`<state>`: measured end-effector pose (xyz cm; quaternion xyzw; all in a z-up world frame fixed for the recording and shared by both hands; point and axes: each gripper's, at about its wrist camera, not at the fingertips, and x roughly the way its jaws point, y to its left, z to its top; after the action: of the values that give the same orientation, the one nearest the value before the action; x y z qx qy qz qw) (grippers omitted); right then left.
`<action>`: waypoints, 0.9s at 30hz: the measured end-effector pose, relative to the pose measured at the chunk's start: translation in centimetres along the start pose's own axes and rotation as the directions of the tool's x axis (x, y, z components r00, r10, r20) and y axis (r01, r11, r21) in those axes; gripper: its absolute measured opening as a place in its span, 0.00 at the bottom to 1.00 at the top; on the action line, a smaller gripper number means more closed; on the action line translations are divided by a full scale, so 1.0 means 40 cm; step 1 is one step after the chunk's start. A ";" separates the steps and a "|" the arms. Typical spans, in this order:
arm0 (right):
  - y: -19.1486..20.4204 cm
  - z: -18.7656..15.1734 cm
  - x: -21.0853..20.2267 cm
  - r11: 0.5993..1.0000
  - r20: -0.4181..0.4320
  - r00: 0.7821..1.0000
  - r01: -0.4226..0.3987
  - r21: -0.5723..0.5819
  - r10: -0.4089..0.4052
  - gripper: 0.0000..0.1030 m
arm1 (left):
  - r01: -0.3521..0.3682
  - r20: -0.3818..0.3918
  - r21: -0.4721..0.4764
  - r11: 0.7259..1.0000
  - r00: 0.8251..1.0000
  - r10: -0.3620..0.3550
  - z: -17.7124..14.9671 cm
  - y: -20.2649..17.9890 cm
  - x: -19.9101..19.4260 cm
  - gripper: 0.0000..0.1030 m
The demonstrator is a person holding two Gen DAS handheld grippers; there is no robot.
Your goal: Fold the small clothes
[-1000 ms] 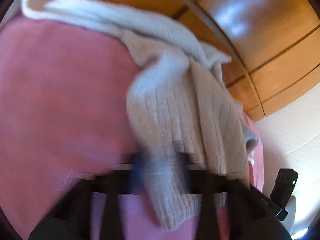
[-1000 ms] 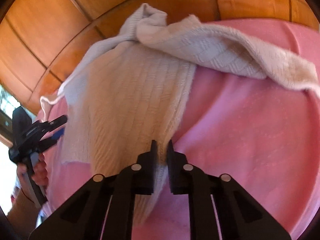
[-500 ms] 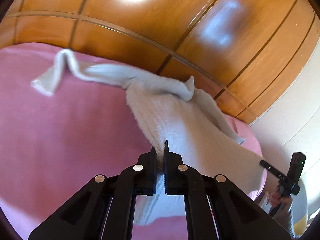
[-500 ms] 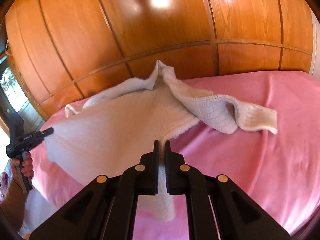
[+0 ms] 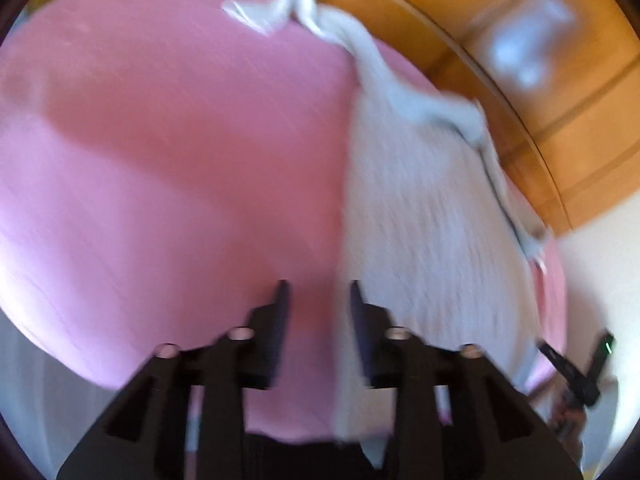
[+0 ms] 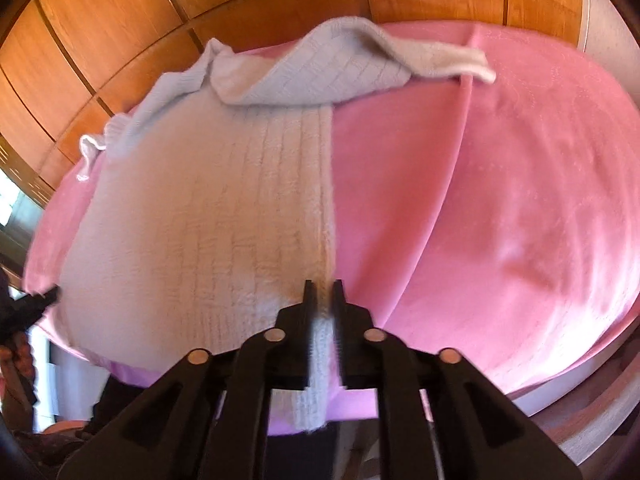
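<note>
In the left wrist view the left gripper [image 5: 317, 296] has just been opening; its jaws stand apart over the pink bedcover [image 5: 160, 168], the cream knit sweater [image 5: 424, 216] spreading toward two o'clock, its edge by the right finger. In the right wrist view the right gripper [image 6: 323, 292] has likewise been opening, yet the sweater's [image 6: 192, 216] hem sits between narrow jaws, its body toward ten o'clock.

Each camera sits just behind its own fingers, looking steeply down, close over the pink bed [image 6: 500, 200]. Both views share the white sweater [image 6: 192, 216] and wooden wall [image 6: 120, 40]; the left view is blurred, perhaps mid-swing.
</note>
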<state>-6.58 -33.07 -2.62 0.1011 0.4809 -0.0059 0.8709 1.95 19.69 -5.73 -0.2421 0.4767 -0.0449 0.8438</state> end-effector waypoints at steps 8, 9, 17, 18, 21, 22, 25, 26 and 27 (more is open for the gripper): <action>0.197 0.098 0.053 0.992 0.117 0.989 -0.079 -0.099 0.090 0.64 | -0.134 0.194 -0.143 0.981 0.968 0.161 0.271 0.071 0.017 0.52; 0.223 0.102 0.073 0.989 0.112 0.988 -0.089 -0.114 0.102 0.64 | -0.129 0.200 -0.156 0.979 0.967 0.160 0.303 0.083 0.024 0.52; 0.452 0.142 0.266 0.964 0.054 0.982 -0.164 -0.209 0.178 0.69 | -0.119 0.205 -0.257 0.959 0.963 0.174 0.535 0.119 0.128 0.52; 0.470 0.145 0.282 0.963 0.062 0.983 -0.153 -0.221 0.170 0.75 | -0.133 0.227 -0.235 0.963 0.956 0.188 0.545 0.101 0.135 0.52; 0.484 0.151 0.306 0.963 0.083 0.983 -0.141 -0.231 0.163 0.83 | -0.270 0.266 -0.078 0.960 0.922 0.281 0.602 0.015 0.191 0.62; 0.485 0.151 0.314 0.963 0.085 0.982 -0.144 -0.227 0.167 0.87 | -0.305 0.273 -0.050 0.951 0.912 0.307 0.617 -0.003 0.211 0.63; 0.475 0.144 0.318 0.960 0.087 0.978 -0.165 -0.224 0.189 0.92 | -0.439 0.248 0.005 0.898 0.871 0.425 0.662 -0.021 0.306 0.55; 0.469 0.142 0.315 0.957 0.084 0.976 -0.177 -0.229 0.200 0.93 | -0.457 0.229 0.004 0.890 0.866 0.444 0.674 -0.011 0.331 0.31; 0.467 0.142 0.315 0.955 0.082 0.975 -0.185 -0.230 0.208 0.95 | -0.463 0.198 -0.010 0.886 0.868 0.455 0.689 0.004 0.354 0.13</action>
<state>6.95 -14.71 -7.05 0.0504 0.4195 0.1291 0.8971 32.38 25.57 -5.09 -0.1091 0.4346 0.1718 0.8773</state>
